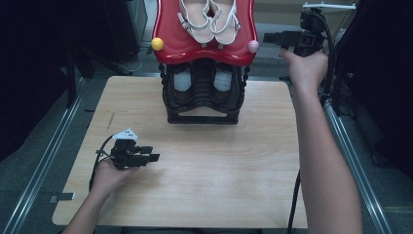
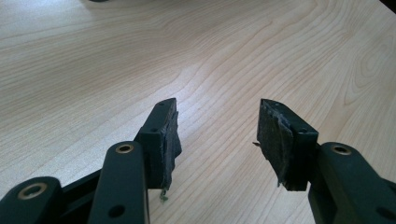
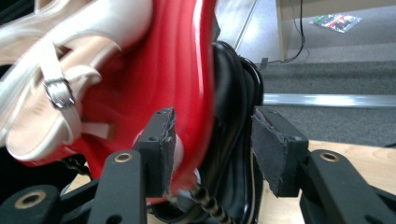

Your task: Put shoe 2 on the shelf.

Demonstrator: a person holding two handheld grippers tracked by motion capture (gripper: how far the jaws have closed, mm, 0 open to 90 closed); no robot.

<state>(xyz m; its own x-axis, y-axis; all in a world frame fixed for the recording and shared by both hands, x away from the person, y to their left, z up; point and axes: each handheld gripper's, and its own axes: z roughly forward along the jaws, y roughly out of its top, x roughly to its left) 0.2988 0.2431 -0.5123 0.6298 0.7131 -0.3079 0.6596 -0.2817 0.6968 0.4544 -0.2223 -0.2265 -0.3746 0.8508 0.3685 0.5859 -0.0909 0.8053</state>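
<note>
While the left tongs [image 1: 152, 153] rest low on the desk [image 1: 219, 161] with their jaws spread wide and nothing but bare wood between them, the right tongs [image 1: 269, 38] are held up at the far right, level with the red shelf [image 1: 204, 51] of a shoe rack [image 1: 203, 105]. Their jaws also stand wide and grip nothing. In the right gripper view the rim of the red shelf lies just ahead of them, roughly in line with the gap, and a pink knob [image 1: 253, 46] on the shelf's corner sits close to the tips; whether a pad touches it cannot be told. Beyond the rim, on the shelf, lies a pair of white sandals [image 1: 209, 19] with buckled straps. Below the red shelf the rack's black frame holds dark shoes [image 1: 202, 83]. A yellow knob [image 1: 157, 44] marks the shelf's corner on the side away from the right tongs. The rack stands well ahead of the left tongs.
</note>
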